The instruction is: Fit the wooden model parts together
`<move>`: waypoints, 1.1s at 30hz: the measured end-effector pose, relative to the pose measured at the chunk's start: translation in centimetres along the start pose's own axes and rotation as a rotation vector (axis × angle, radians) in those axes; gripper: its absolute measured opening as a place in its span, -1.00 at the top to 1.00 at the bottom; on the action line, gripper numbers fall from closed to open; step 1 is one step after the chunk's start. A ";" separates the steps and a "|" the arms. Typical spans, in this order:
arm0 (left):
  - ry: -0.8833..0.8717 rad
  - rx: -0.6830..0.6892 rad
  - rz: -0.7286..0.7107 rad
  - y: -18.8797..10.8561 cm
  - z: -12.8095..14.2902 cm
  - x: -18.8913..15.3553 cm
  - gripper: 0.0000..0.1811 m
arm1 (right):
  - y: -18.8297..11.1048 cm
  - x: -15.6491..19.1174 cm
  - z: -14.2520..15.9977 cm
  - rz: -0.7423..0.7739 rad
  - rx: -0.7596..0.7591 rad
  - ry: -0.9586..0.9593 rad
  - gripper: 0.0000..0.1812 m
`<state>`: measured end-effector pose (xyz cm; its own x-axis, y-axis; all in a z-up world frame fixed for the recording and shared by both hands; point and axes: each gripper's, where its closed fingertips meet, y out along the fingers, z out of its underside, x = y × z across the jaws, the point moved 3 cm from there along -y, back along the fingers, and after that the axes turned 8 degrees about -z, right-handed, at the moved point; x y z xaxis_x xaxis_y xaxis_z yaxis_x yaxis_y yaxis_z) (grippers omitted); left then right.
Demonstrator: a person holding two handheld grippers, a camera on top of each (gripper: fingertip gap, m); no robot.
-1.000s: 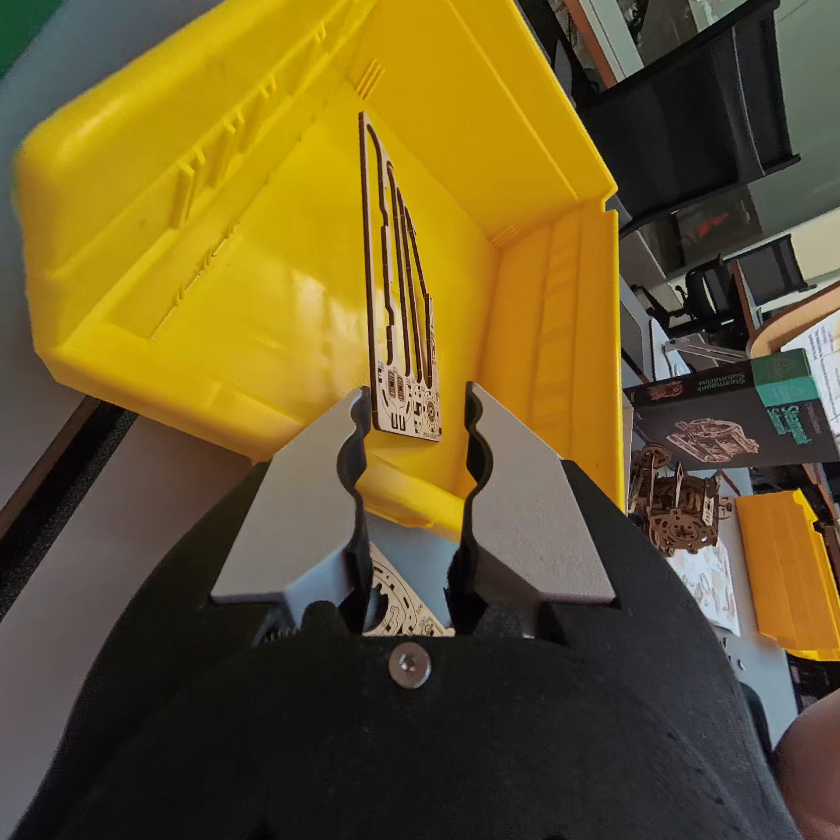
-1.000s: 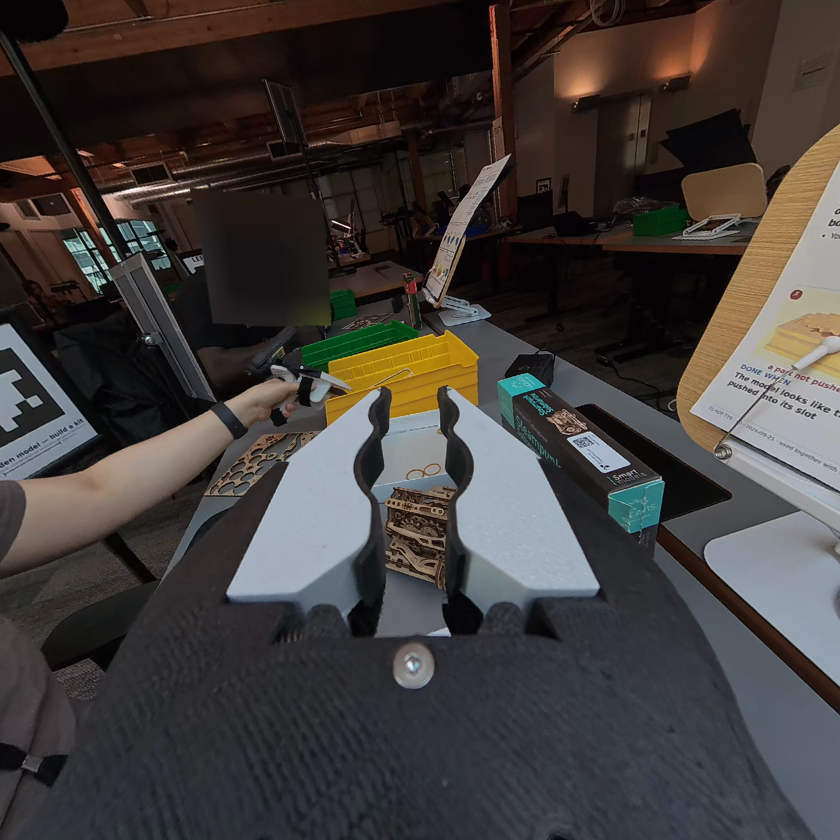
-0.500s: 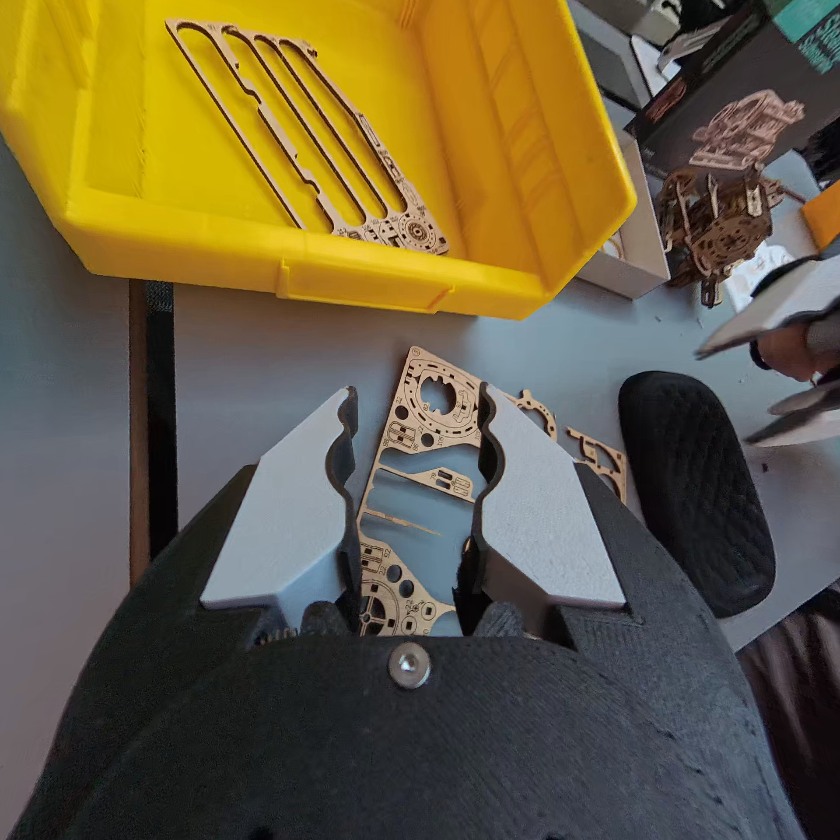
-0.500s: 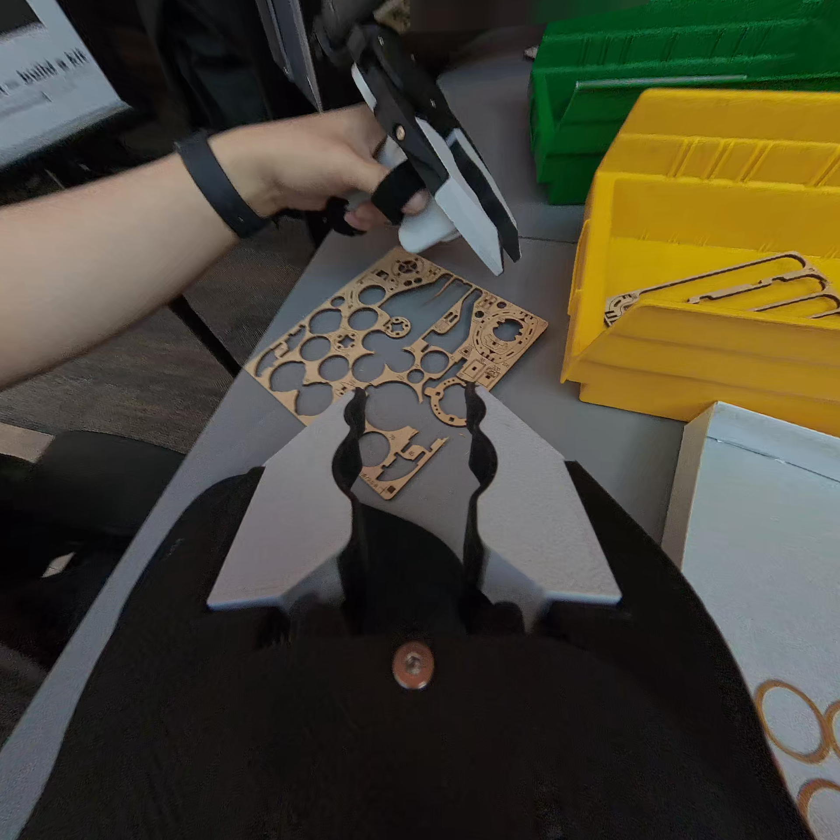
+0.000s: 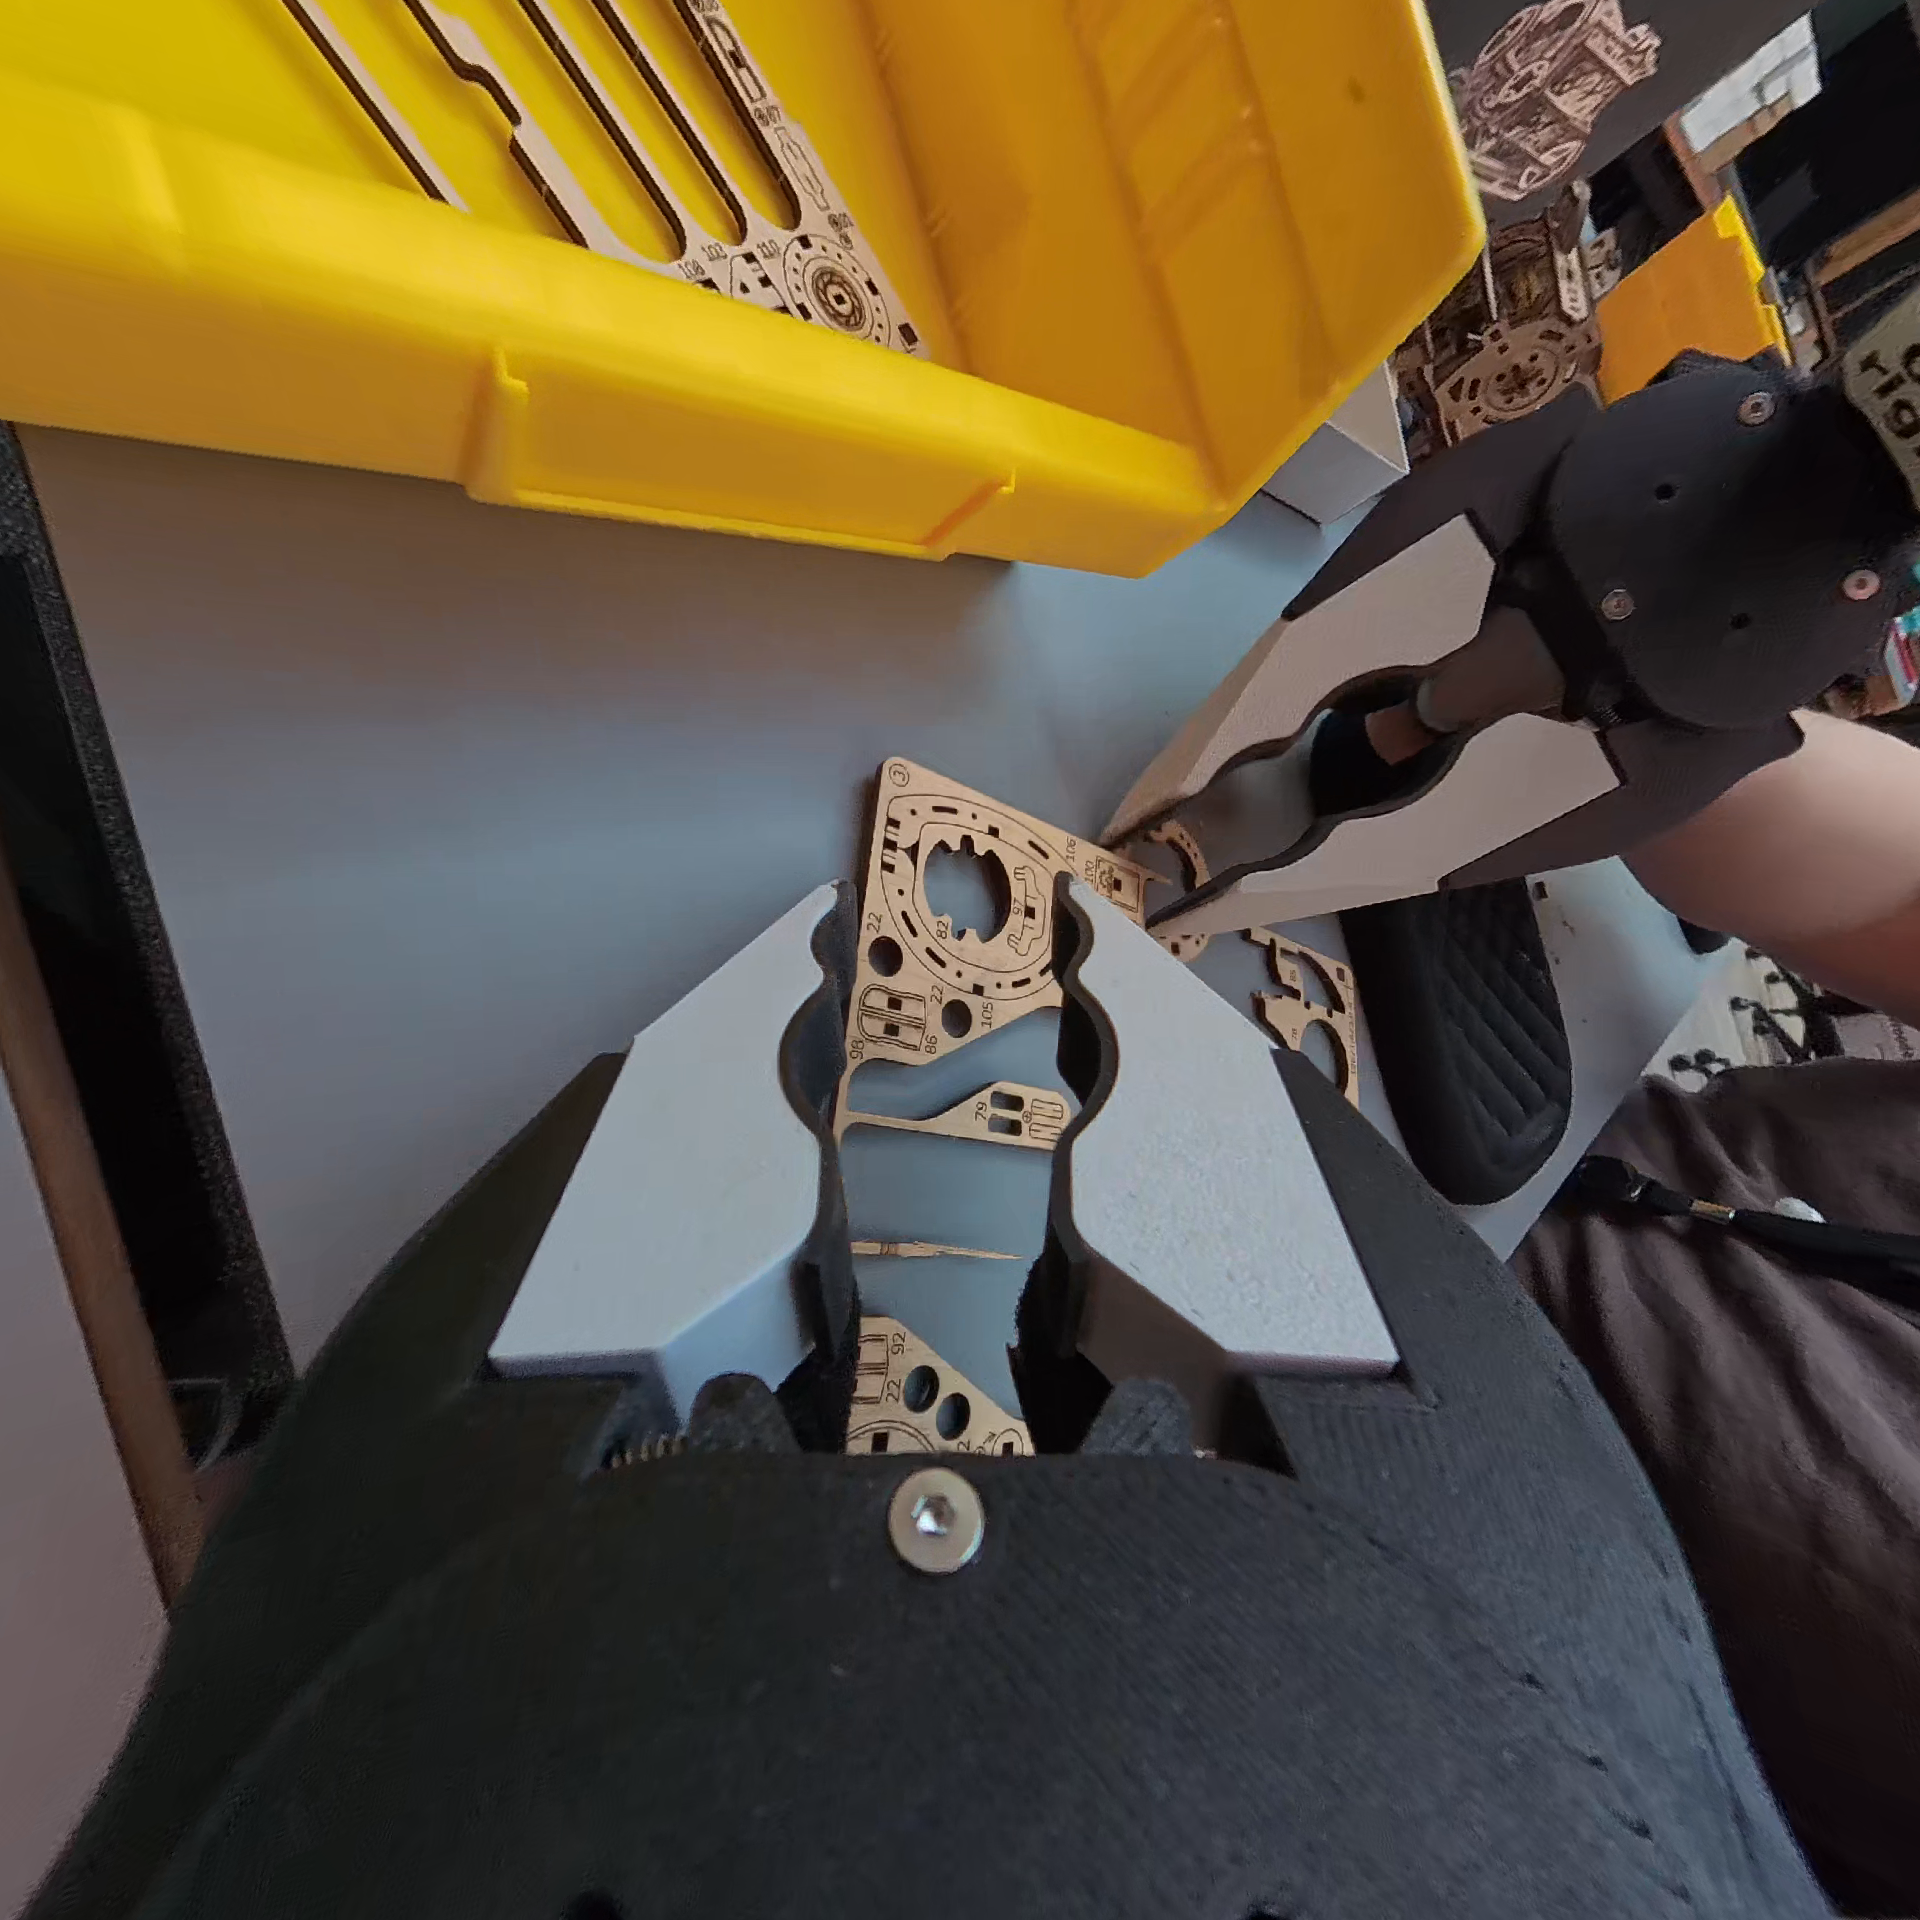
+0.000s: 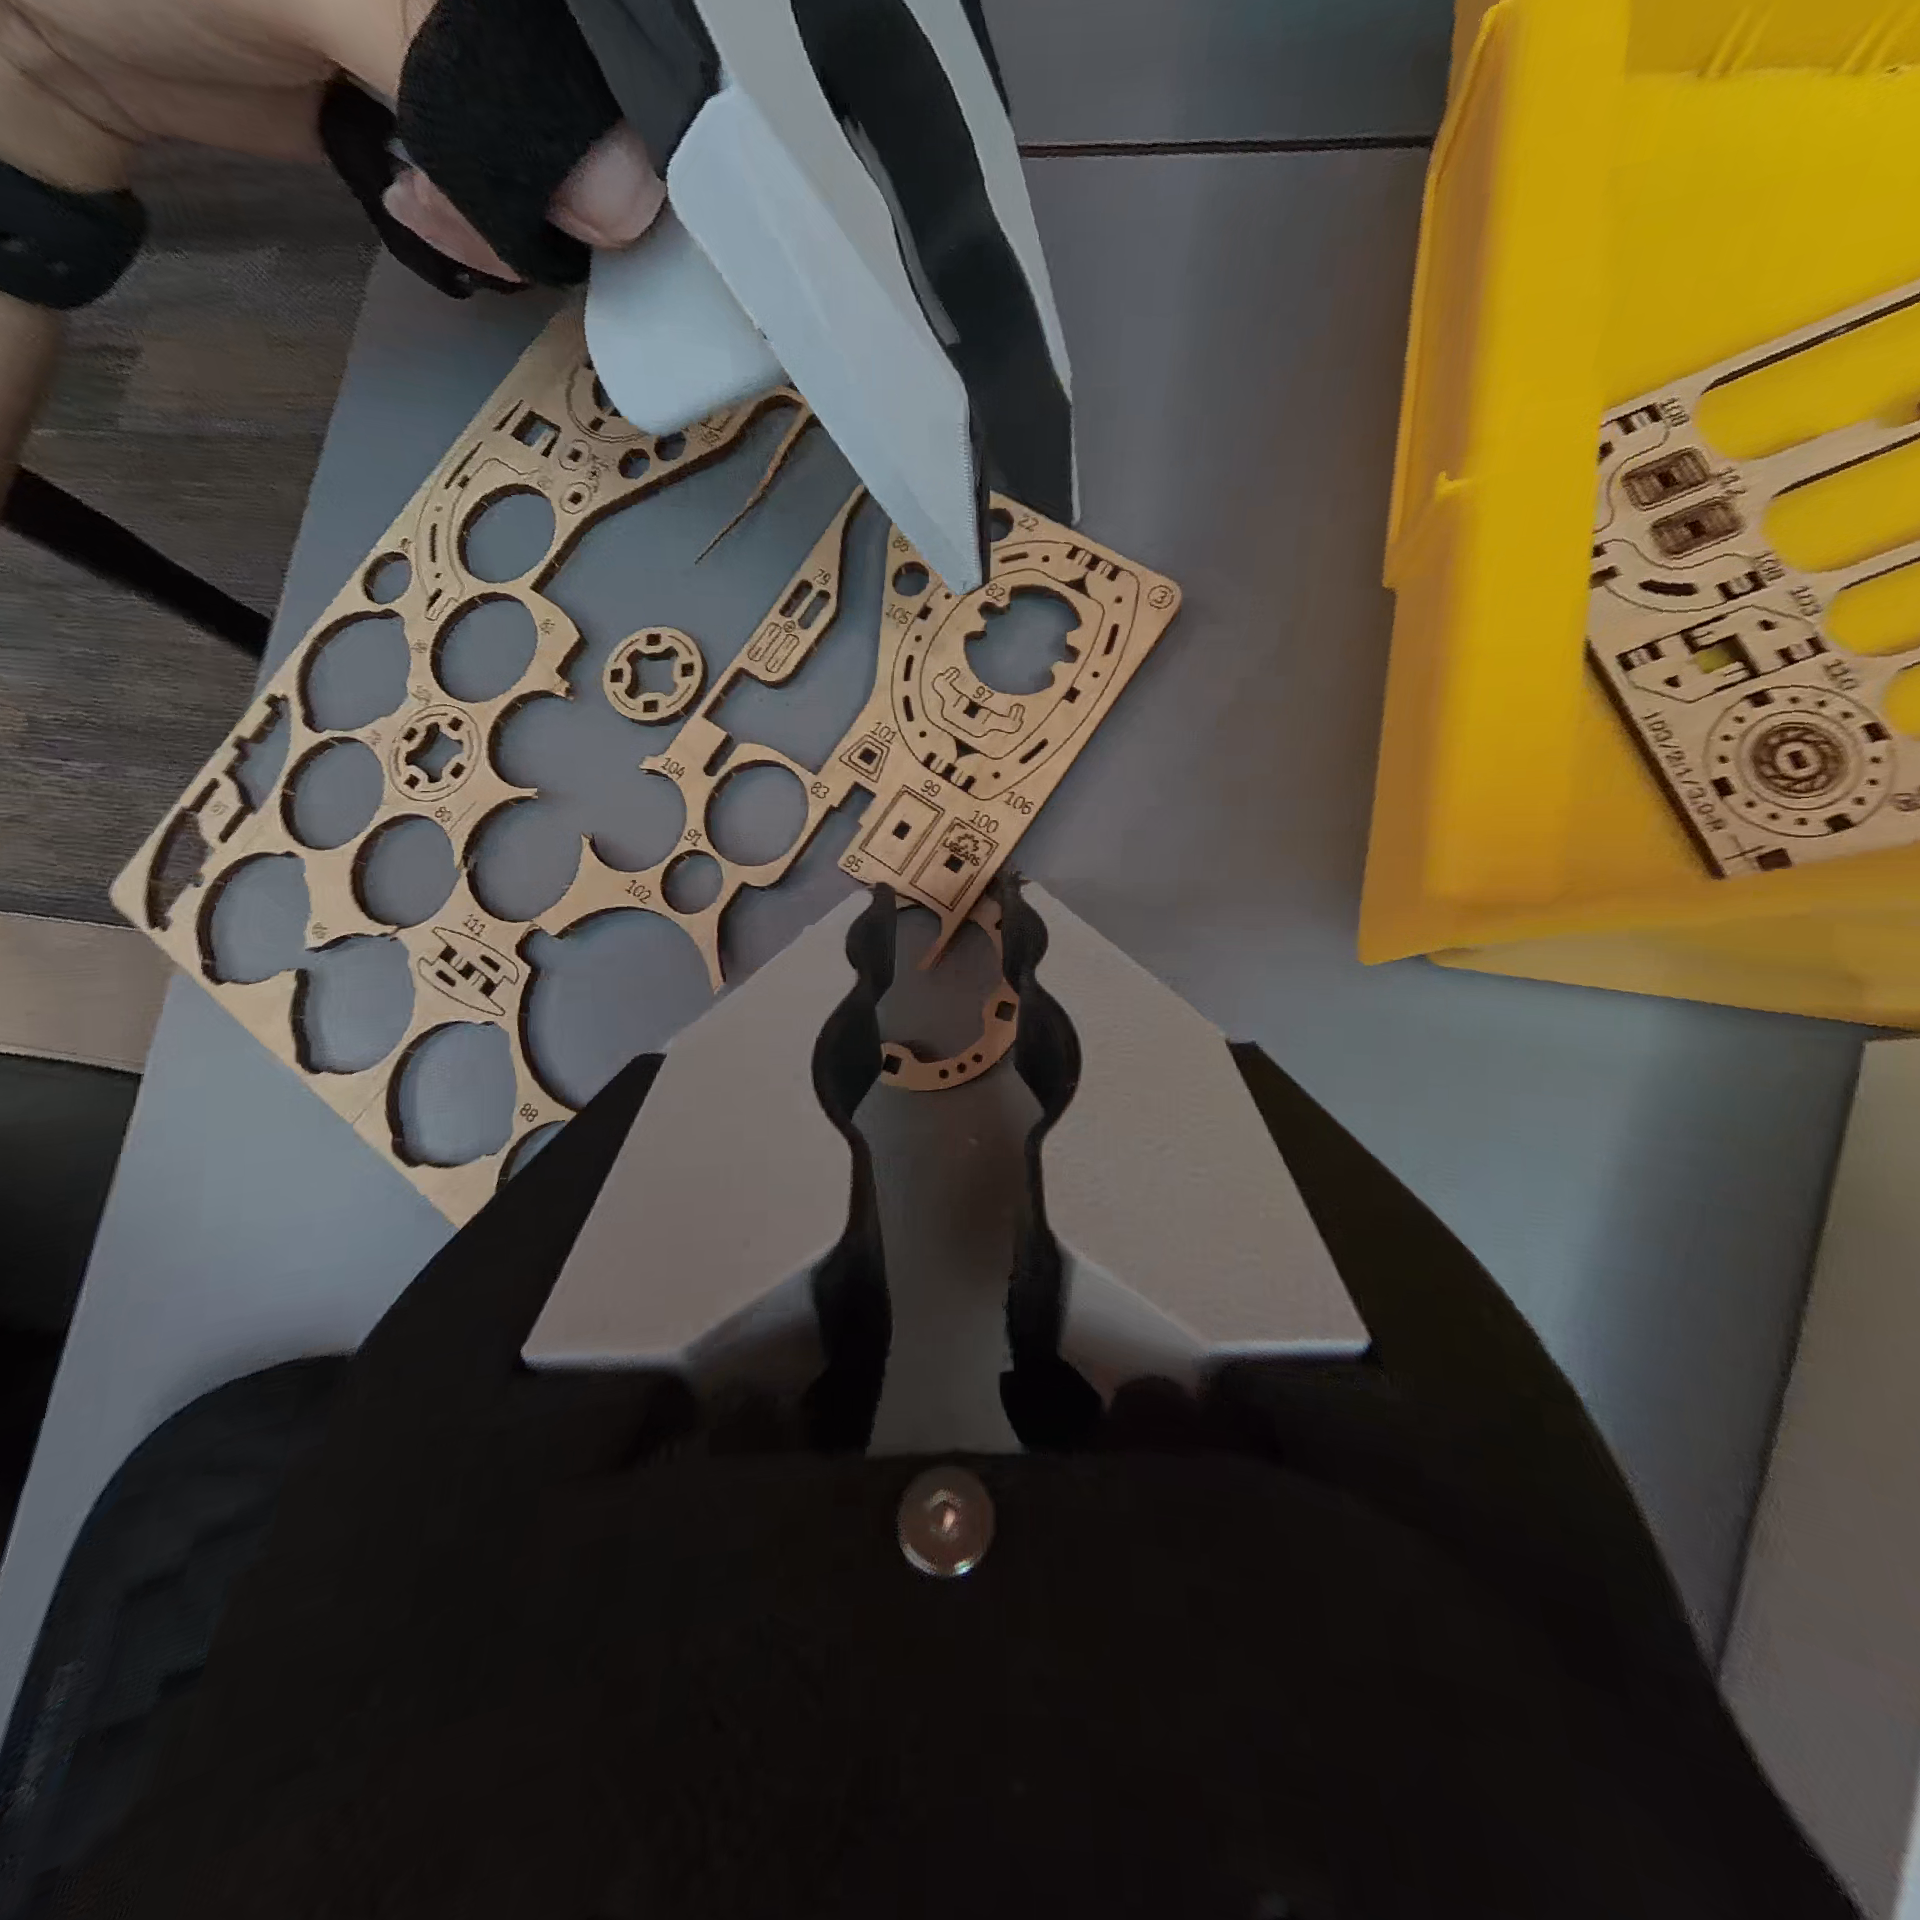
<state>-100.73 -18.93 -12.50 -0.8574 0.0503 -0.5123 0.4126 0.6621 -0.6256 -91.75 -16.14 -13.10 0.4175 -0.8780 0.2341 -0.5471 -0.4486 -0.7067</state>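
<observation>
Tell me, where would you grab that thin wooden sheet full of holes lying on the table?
Probably at the outer edge strip of the wooden sheet, near the solid corner by the right hand-held gripper, which is open. The sheet lies flat on the grey table, so come in low from the side and slip one finger under the edge. The thin webs between the cut-outs look fragile; I'd avoid them.

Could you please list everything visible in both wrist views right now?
Parts sheet: one, tan, flat on the table, mostly punched out.
Ring piece: one, tan, on the table between the right gripper's fingers.
Slotted sheet: one, tan, inside the yellow bin.
Yellow bin: one, beyond the parts sheet.
Table: one, grey.
Model: one, brown, far right, behind the bin.
Left gripper: open, tips over the parts sheet.
Right gripper: open, at the sheet's edge.
</observation>
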 end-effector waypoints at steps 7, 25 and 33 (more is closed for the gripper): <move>0.016 -0.004 0.057 -0.5 0.5 -0.2 0.56 | -1.4 0.7 -0.5 0.130 -0.059 -0.210 0.93; 0.145 -0.159 0.281 -5.9 -1.8 -6.6 1.00 | -6.6 3.2 -2.9 -0.104 -0.448 -0.005 0.55; 0.247 -0.216 0.323 -9.0 -3.1 -12.3 1.00 | -8.3 6.4 -5.9 -0.442 -0.578 0.067 0.95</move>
<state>-94.81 -23.20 1.22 -0.7537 0.4395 -0.4887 0.6198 0.7226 -0.3061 -88.85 -19.00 -1.77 0.6530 -0.5943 0.4694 -0.6409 -0.7639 -0.0755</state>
